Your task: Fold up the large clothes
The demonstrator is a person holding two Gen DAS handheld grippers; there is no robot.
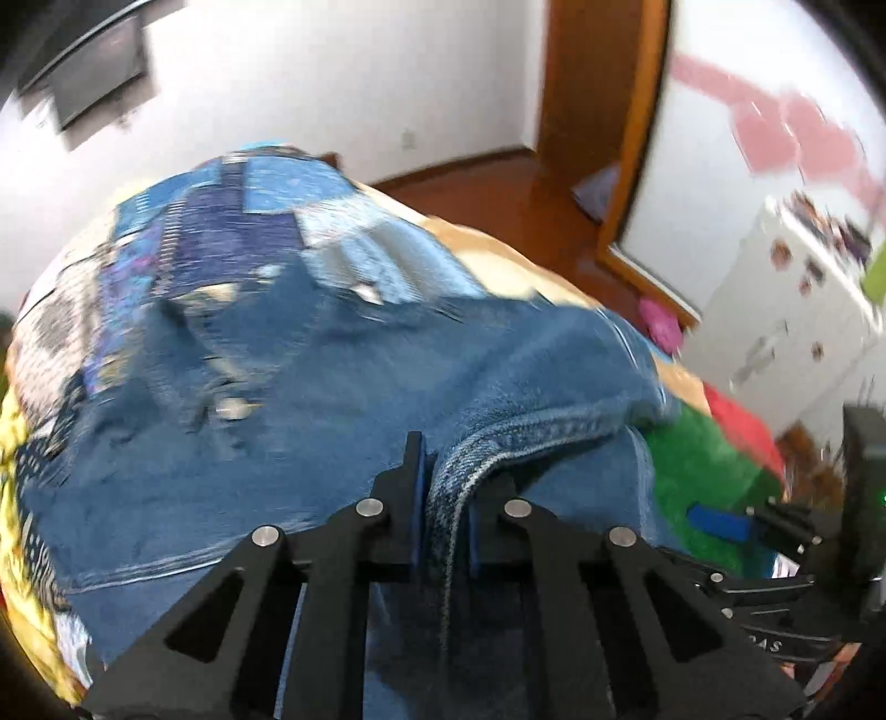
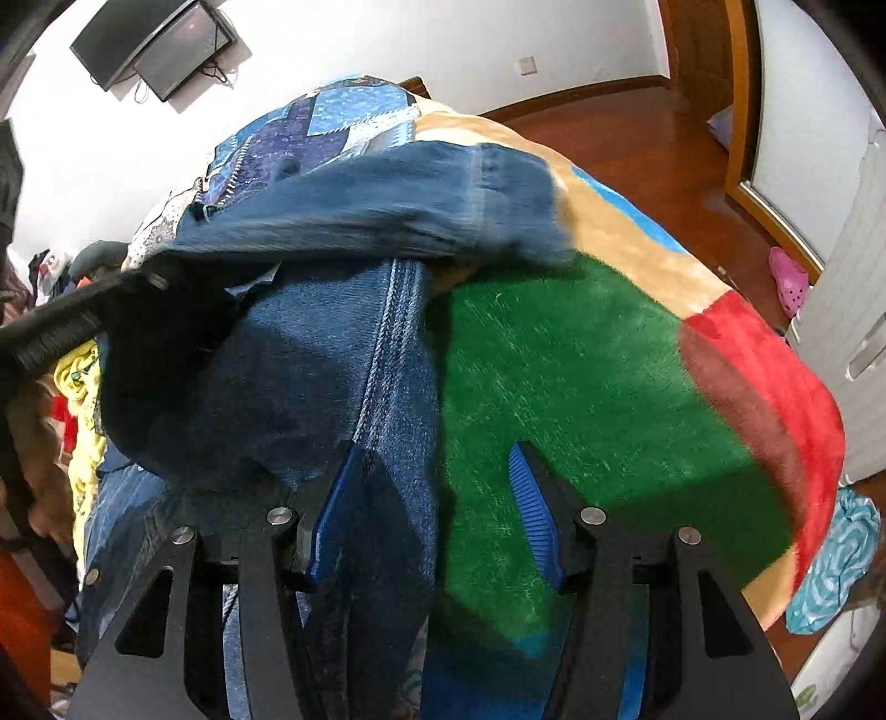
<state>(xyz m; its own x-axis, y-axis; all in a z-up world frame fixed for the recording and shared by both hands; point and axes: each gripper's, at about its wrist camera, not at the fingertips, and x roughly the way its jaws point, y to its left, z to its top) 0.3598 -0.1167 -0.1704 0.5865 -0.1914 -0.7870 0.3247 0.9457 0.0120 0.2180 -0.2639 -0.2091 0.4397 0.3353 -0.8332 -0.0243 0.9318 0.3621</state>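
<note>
A blue denim garment (image 1: 310, 387) with patchwork panels lies spread over a bed. My left gripper (image 1: 446, 471) is shut on its thick stitched denim edge, which runs up between the two blue pads. In the right wrist view the same denim (image 2: 332, 360) hangs in a lifted fold, and a seamed strip drops between the fingers of my right gripper (image 2: 434, 471). That gripper's jaws stand wide apart and do not pinch the cloth. The left gripper's black body (image 2: 61, 327) shows at the left, holding the fold up. Much of the left view is motion-blurred.
The bed carries a plush blanket (image 2: 581, 399) in green, red and tan. Yellow clothes (image 2: 83, 399) lie at the bed's left. A wooden floor (image 2: 637, 127), door frame, white cabinet (image 1: 786, 310), pink shoe (image 2: 789, 279) and wall TV (image 2: 160, 47) surround it.
</note>
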